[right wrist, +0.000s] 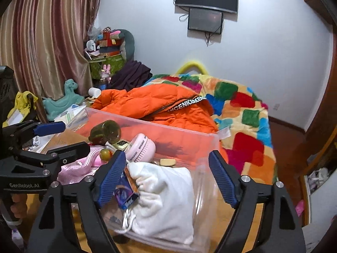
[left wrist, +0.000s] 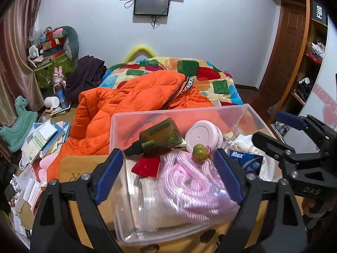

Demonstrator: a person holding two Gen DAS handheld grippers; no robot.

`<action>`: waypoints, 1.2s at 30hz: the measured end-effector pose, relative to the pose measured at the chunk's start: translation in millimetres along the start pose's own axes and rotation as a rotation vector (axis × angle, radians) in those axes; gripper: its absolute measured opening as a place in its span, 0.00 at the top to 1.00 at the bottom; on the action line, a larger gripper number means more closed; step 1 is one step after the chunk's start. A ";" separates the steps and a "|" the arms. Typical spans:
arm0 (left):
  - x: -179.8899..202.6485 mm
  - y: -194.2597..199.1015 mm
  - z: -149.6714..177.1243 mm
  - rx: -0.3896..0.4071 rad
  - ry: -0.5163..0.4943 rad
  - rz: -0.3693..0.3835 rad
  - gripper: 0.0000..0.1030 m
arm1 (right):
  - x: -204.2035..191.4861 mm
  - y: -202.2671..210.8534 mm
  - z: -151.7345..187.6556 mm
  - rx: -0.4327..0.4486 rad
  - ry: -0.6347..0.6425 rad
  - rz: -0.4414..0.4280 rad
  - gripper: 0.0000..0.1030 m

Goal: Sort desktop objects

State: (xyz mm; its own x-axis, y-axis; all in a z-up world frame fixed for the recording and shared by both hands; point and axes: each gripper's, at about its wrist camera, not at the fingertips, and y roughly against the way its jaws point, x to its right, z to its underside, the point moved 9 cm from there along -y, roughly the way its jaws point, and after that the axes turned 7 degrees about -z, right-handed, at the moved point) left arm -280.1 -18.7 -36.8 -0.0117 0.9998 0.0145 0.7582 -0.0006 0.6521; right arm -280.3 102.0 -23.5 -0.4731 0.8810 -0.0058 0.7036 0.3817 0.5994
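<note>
1. Right now, both tongs hover over a clear plastic bin (left wrist: 118,126) that sits on a wooden counter (left wrist: 84,164); the bin fills the lower middle of each view.
2. Left tongs (left wrist: 168,177) stand wide apart with nothing pinched. Between the blue pads, inside the bin, lie a pink mesh bundle (left wrist: 189,181) and a clear jar (left wrist: 151,206) on its side.
3. Right tongs (right wrist: 166,179) are also spread, gripping nothing. A white cloth bag (right wrist: 164,198) lies below them, and a small blue box (right wrist: 126,191) sits just beside the left pad.
4. Further back in the bin rest a dark green bottle (left wrist: 160,137) tipped on its side, a pink round case (left wrist: 204,137) and a small green-and-yellow ball (left wrist: 199,150).
5. In the right wrist view, the bin's far right corner (right wrist: 214,136) sits close to an orange jacket (right wrist: 164,107) spread on the bed (right wrist: 248,113).
6. Free space in the bin shows at its right end, in front of that far wall.
7. At the left edge of the left wrist view, books and papers (left wrist: 46,139) crowd the surface beside the bin.
</note>
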 end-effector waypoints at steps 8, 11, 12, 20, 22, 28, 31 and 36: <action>3.2 33.6 3.7 0.037 -0.013 -0.016 0.07 | -9.2 33.0 5.7 0.029 0.011 0.017 0.16; 6.3 48.6 7.0 0.066 -0.023 -0.026 0.06 | -12.1 45.3 10.6 0.036 -0.003 0.007 0.11; 7.9 52.2 7.7 0.075 -0.028 -0.031 0.06 | -13.5 50.5 12.9 0.041 -0.010 0.004 0.10; 16.9 82.7 19.2 0.130 -0.046 -0.054 0.04 | -20.8 82.0 29.8 0.074 -0.004 0.039 0.07; 17.8 87.7 21.9 0.133 -0.047 -0.058 0.04 | -25.0 90.3 34.5 0.081 0.008 0.043 0.07; 23.2 102.2 36.3 0.135 -0.051 -0.066 0.04 | -25.3 105.0 48.9 0.088 -0.015 0.036 0.06; 25.5 106.1 43.2 0.137 -0.050 -0.069 0.04 | -26.4 108.8 56.5 0.083 -0.023 0.040 0.06; 30.5 109.5 53.8 0.141 -0.057 -0.067 0.04 | -29.1 112.6 63.8 0.076 -0.029 0.035 0.06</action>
State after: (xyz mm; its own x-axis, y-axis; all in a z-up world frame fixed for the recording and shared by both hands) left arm -162.4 12.8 -5.7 -0.0314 0.9970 -0.0710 0.8411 0.0647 0.5370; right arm -153.5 137.1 -6.9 -0.4324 0.9016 -0.0095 0.7582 0.3693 0.5374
